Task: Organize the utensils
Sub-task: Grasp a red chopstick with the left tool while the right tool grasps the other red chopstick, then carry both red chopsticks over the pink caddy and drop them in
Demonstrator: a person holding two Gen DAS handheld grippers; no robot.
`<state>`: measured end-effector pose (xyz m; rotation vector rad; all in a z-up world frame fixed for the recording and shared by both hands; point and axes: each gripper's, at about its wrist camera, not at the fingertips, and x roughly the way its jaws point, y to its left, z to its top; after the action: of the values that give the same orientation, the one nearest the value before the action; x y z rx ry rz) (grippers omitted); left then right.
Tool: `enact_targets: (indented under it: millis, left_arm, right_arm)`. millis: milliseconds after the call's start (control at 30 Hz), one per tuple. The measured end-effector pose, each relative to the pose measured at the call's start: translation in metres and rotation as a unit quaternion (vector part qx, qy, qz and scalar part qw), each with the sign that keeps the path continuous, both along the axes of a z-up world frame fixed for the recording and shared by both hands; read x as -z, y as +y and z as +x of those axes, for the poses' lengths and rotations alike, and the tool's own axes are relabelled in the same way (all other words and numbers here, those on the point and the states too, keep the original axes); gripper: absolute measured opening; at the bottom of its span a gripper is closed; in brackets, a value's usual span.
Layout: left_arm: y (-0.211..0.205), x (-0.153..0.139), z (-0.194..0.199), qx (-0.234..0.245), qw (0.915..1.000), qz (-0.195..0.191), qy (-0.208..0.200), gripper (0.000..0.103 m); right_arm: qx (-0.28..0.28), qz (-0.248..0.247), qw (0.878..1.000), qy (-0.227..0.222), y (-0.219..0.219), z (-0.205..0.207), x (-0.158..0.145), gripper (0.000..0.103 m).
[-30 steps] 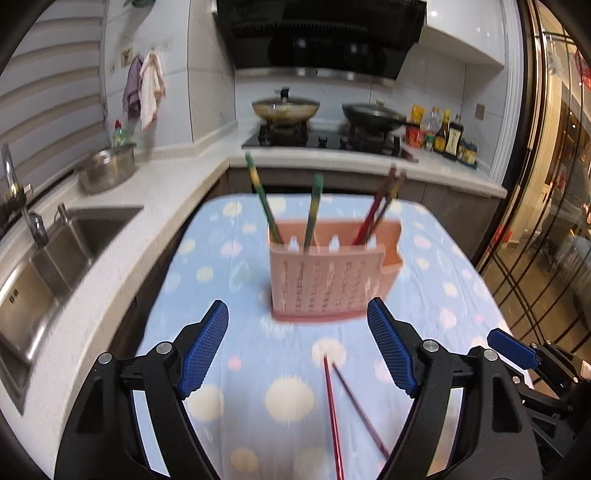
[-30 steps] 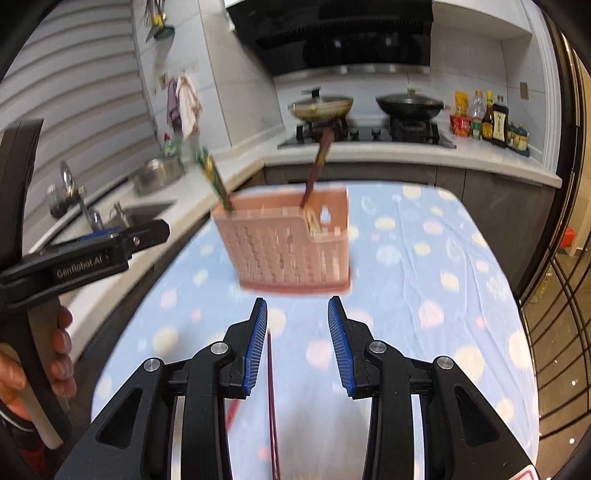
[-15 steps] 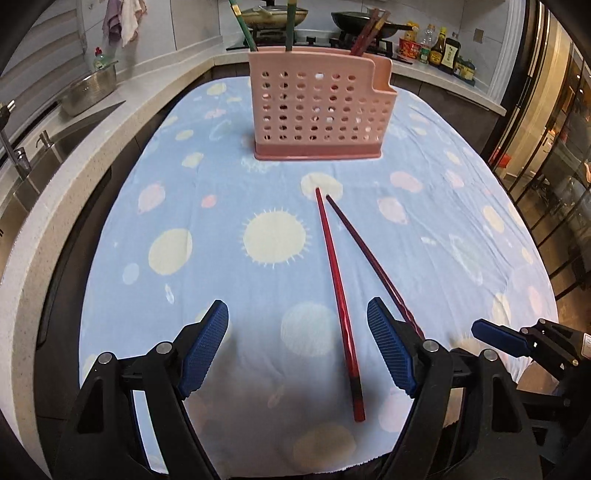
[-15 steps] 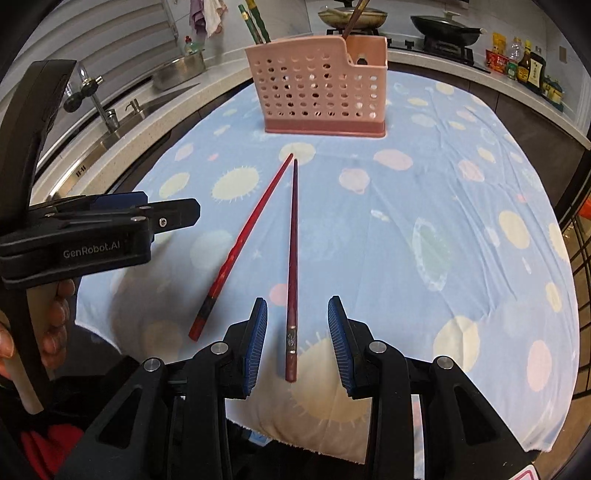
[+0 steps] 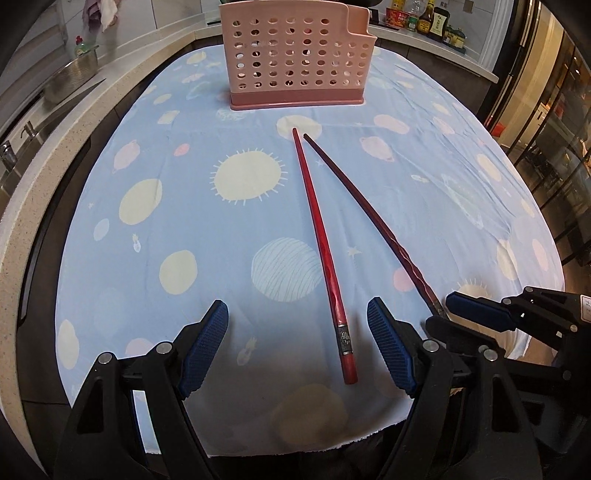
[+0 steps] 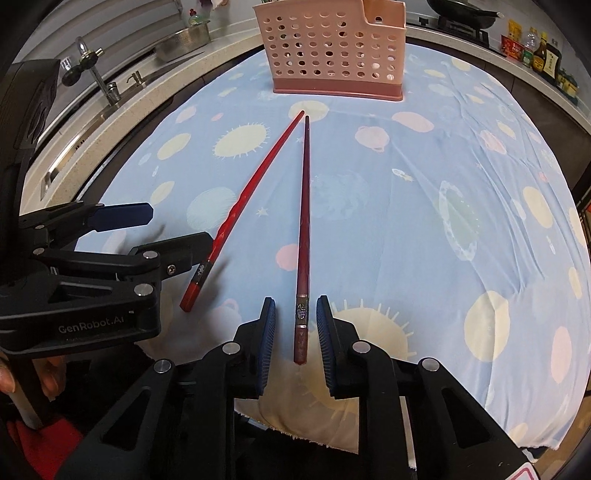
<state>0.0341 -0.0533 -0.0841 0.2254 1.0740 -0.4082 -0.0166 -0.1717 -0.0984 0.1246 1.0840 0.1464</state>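
Note:
A bright red chopstick (image 5: 319, 236) and a dark red chopstick (image 5: 373, 218) lie on the blue spotted tablecloth (image 5: 192, 192), tips toward a pink perforated utensil holder (image 5: 295, 55) at the far end. My left gripper (image 5: 297, 356) is open, its jaws on either side of the bright chopstick's thick end. My right gripper (image 6: 295, 341) is open, jaws close on both sides of the dark chopstick (image 6: 303, 236), not touching it. The bright chopstick (image 6: 243, 206) and the holder (image 6: 332, 48) also show in the right wrist view.
A stone counter (image 5: 48, 140) with a sink and tap (image 6: 92, 77) runs along the left. Sauce bottles (image 5: 428, 22) stand at the back right. The tablecloth's front edge (image 5: 295, 443) lies just below the grippers.
Both grippers have dropped low toward the table's near edge. Each now straddles the thick end of one chopstick. The chopsticks have not moved.

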Motion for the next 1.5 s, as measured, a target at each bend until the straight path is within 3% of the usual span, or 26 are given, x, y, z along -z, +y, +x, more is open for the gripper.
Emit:
enact_targets:
  millis: [267,400,633,733,900,1267,1500]
  left_arm:
    - [0.000,0.008,0.001,0.001,0.9998,-0.005,0.018,0.073]
    - [0.001,0.014,0.002,0.002,0.9993,-0.009,0.035,0.062]
    - [0.001,0.016,0.000,0.006,0.9993,-0.009,0.035,0.053]
    - [0.001,0.015,-0.001,0.011,0.9992,-0.013,0.036,0.041]
    - [0.001,0.014,0.000,0.017,0.9986,-0.025,0.043,0.008]
    - [0.005,-0.014,-0.002,0.015,0.9990,-0.040,0.011,0.008]
    - [0.005,-0.049,0.005,0.017,0.9977,-0.060,-0.027,0.007]
  right_arm:
    - [0.001,-0.005,1.000,0.010,0.000,0.001,0.004,0.015]
    - [0.002,-0.008,1.000,0.012,0.000,0.002,0.005,0.012]
    - [0.004,-0.009,1.000,0.012,-0.001,0.002,0.006,0.009]
    - [0.006,-0.010,1.000,0.013,-0.003,0.002,0.006,0.007]
    - [0.006,-0.011,1.000,0.009,-0.004,0.001,0.004,0.007]
    - [0.025,-0.009,0.999,-0.027,-0.015,-0.002,-0.021,0.007]
    - [0.045,-0.009,0.996,-0.081,-0.027,0.003,-0.062,0.007]
